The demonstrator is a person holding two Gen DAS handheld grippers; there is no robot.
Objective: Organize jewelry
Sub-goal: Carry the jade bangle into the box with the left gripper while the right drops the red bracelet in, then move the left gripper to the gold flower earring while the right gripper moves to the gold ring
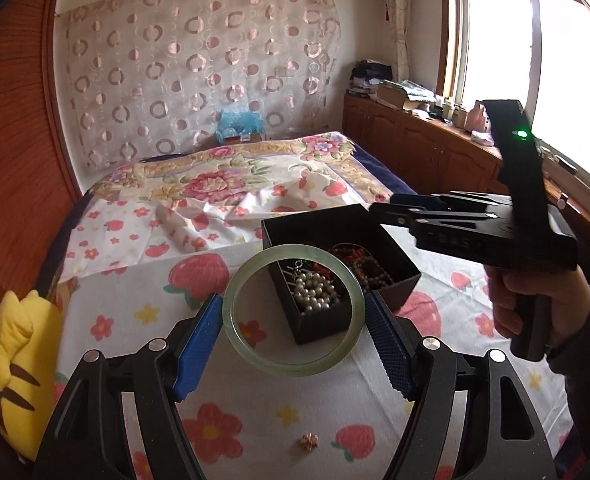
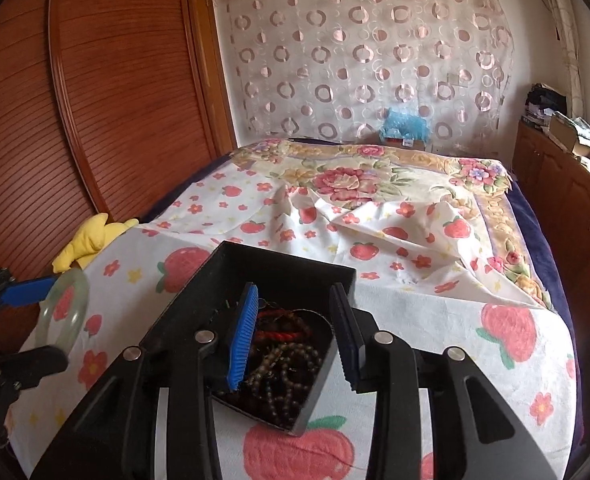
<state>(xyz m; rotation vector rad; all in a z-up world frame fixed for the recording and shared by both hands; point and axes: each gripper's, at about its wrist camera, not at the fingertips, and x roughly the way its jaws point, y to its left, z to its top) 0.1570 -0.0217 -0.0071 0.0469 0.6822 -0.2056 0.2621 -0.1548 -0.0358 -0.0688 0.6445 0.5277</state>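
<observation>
Far left, at bed edge beside wooden wardrobe door (image 2: 115,92): yellow plush toy (image 1: 23,344), partly under strawberry-print sheet (image 1: 143,280)

Left of centre: left gripper (image 1: 293,334) closed on pale green jade bangle (image 1: 255,356), blue pads (image 1: 197,344) pressing its outer rim on both sides; bangle held clear of sheet, its far arc overlapping near-left corner of box in left wrist view. Same bangle (image 2: 65,308) seen at left margin of right wrist view, apart from box

Below bangle, on sheet: small gold-coloured trinket (image 1: 309,440) (type not discernible), lying loose and outside box

Centre: black open-topped jewelry box (image 1: 395,252) resting on sheet. Contents: white pearl strand (image 1: 315,292) at near-left end, red cord (image 2: 283,334) and dark brown bead strings (image 2: 291,368) toward right end

Right: right gripper (image 2: 295,332) poised over box, jaws moderately apart, nothing between pads, left pad just inside box over beads. Right hand (image 1: 535,300) wrapped round handle, green indicator lamp (image 1: 520,134) lit

Far right: wooden cabinet (image 1: 423,148) under window, cluttered top
</observation>
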